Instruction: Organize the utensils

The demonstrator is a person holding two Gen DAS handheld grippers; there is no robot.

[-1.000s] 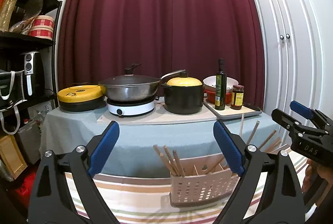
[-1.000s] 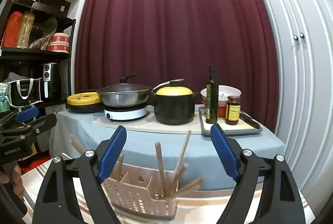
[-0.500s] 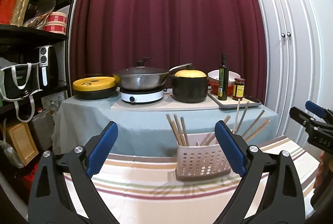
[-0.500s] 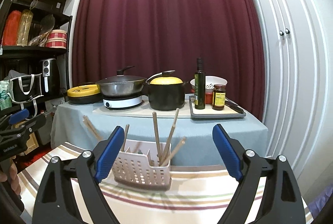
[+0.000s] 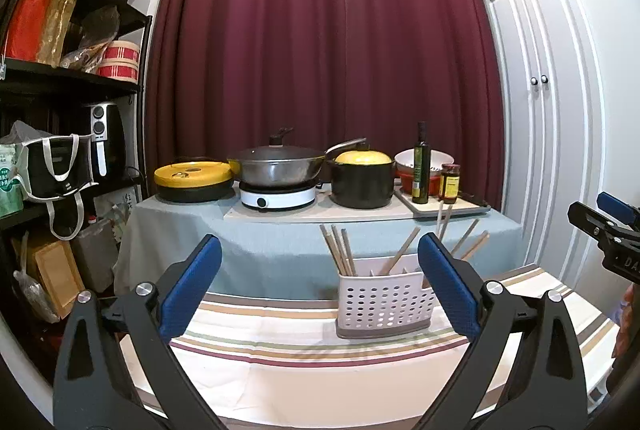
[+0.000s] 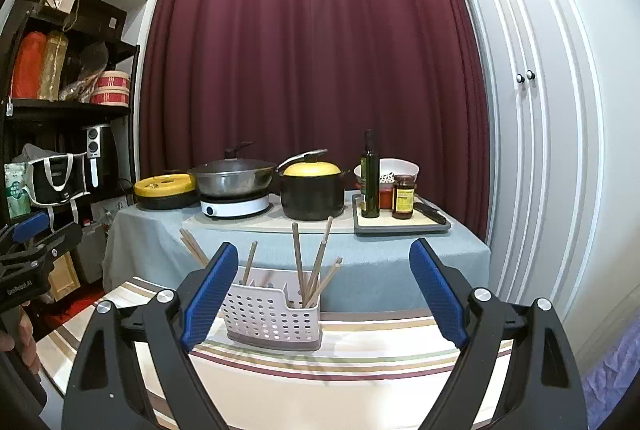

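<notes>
Chopsticks (image 6: 298, 262) stand in the white holder (image 6: 272, 314), and we see none lying loose on the striped cloth (image 6: 360, 370). So we think the sorting is mostly done, or fully done. If more sticks wait somewhere else, we cannot see them.

We hold our left gripper (image 5: 318, 290) up and back from the holder, with its blue fingers (image 5: 192, 286) spread wide and nothing between them. Our right gripper (image 6: 324, 294) is the same: wide apart, nothing in it, held above the near edge of the cloth. Neither one touches the holder.

The holder sits on the striped cloth, near the far edge, just in front of the table with the gray cloth (image 6: 400, 254). It has walls inside that split it into parts. One bunch of sticks leans to the left side. One stick stands near the middle. The rest lean at the right end.

We count one holder. We count about eight or nine sticks, but some hide behind others, so we cannot be sure. Behind, on the gray table, we count one wok (image 6: 232, 178), one black pot (image 6: 312, 196) with a yellow lid, one flat yellow pan (image 6: 164, 190), one dark bottle (image 6: 370, 174), one jar (image 6: 404, 196) and one white bowl (image 6: 394, 170).
</notes>
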